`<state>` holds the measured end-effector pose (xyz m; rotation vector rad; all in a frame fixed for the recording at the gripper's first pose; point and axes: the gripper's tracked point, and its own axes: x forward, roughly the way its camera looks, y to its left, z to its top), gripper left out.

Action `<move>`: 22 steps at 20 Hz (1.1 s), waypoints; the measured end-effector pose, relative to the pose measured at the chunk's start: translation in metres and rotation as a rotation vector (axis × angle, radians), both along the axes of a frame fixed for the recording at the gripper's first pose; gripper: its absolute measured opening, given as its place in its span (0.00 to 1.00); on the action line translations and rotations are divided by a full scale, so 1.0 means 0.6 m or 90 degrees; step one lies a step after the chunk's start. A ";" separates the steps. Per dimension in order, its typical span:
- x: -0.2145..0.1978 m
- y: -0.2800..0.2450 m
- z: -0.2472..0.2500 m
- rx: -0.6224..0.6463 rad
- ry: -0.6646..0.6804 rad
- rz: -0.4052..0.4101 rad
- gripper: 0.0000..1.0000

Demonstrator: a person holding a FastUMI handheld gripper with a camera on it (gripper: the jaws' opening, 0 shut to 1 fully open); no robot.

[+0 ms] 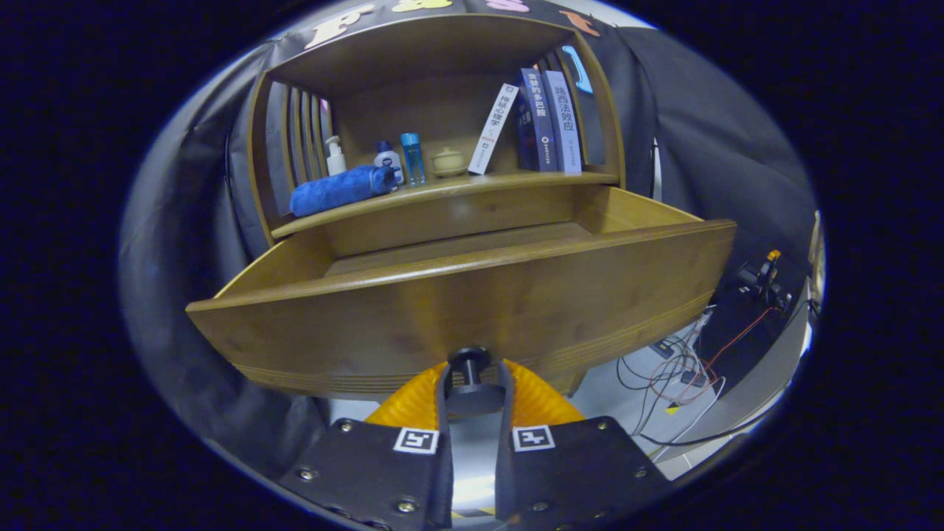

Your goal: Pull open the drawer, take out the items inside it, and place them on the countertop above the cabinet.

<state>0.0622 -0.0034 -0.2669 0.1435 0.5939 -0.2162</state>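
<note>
My claw [472, 376] is clamped narrow on the drawer knob [470, 359], both fingers pressing its stem from either side. The knob sits on the front panel of the drawer [472, 310], low and centred, right between my fingertips.

Drawer is pulled well out from the cabinet. Front panel fills the space just ahead of the fingers; I'm looking at it from slightly below, so I see the side walls and a strip of the far inner wall but not the drawer floor. Can't tell what's inside.

Tabletop [442, 192] above the drawer carries, left to right:
- rolled blue towel [339, 190], lying on its side near the front edge
- white pump bottle [335, 156], upright behind the towel
- white bottle with dark cap [386, 158], touching the towel's end or just behind it
- clear blue bottle [412, 158], upright, just beside that
- small lidded pot [448, 162], further back
- white book [493, 129] leaning right against a row of upright books [549, 122]

Slatted wooden sides frame the shelf space. Cables [686, 369] lie tangled on the floor beyond the drawer's right corner, beside a dark clamp-like stand [763, 280].
</note>
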 end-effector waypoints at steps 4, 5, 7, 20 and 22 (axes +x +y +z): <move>0.002 -0.002 -0.001 0.004 -0.001 0.002 0.31; -0.001 -0.001 0.000 -0.003 0.002 0.004 0.35; -0.001 0.009 0.006 -0.008 0.002 0.020 0.42; 0.079 -0.012 0.207 -0.078 -0.092 -0.005 0.52; 0.112 -0.047 0.205 -0.090 -0.067 -0.052 0.52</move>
